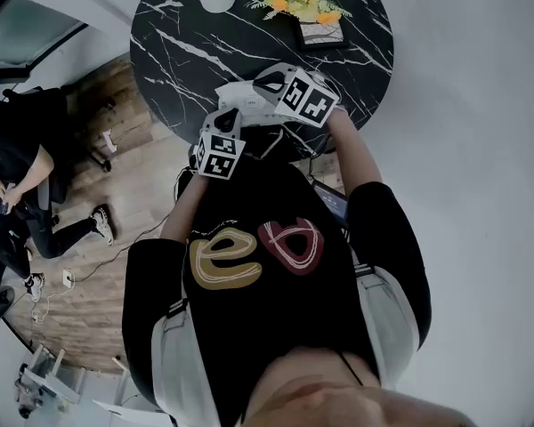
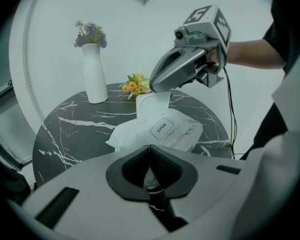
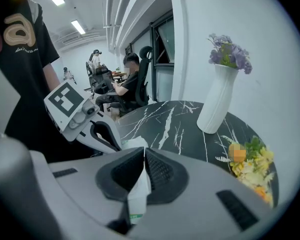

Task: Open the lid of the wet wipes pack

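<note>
The left gripper (image 2: 149,153) has its jaws pressed together on a thin white edge of the wet wipes pack (image 2: 162,129), at the end nearest the person holding it. The right gripper (image 3: 144,154) is likewise clamped tight, with a white fold of the pack that shows a bit of green print caught between its dark pads. From the left gripper's side, the right one comes in from about 1 o'clock and has the far end of the pack pulled up off the table, so that end stands raised while the rest sags down toward the left jaws. The label marked OPEN (image 2: 161,128) lies flat on the pack's upper face, between the two grips, and neither gripper touches it.

Seen from above, the pack sits at roughly 6 o'clock on the round black marble table (image 1: 187,43), right at the edge nearest the person. A white vase (image 2: 94,74) with purple flowers stands at about 11 o'clock on the tabletop, and a yellow flower arrangement (image 2: 136,85) sits at about 1 o'clock, both well apart from the pack. A black cable (image 2: 231,116) hangs down from the right gripper. Beyond the table, another person (image 3: 130,83) sits in an office chair by the windows.
</note>
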